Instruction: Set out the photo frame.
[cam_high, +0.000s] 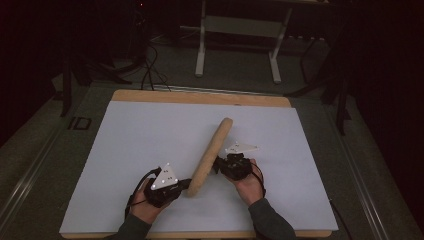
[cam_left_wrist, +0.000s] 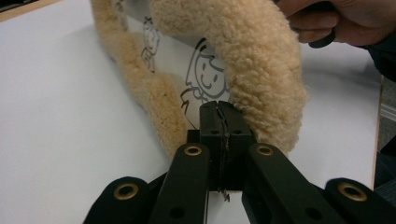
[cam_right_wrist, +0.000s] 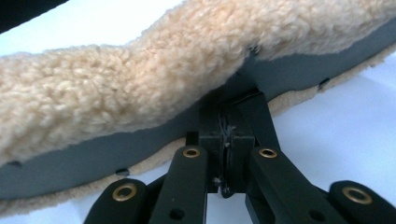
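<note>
High view | fleece steering-wheel cover (cam_high: 209, 155) folded flat on white sheet (cam_high: 125, 145); left gripper (cam_high: 186, 184), right gripper (cam_high: 218, 165) both clamped on its edge | folding looks unfinished

A fleecy cover (cam_high: 210, 155) lies on the sheet (cam_high: 125, 150) over the table (cam_high: 200, 97), running from seven o'clock to one o'clock. The left gripper (cam_high: 186, 184) sits at its seven o'clock end; the right gripper (cam_high: 218, 165) meets its side from four o'clock.
</note>
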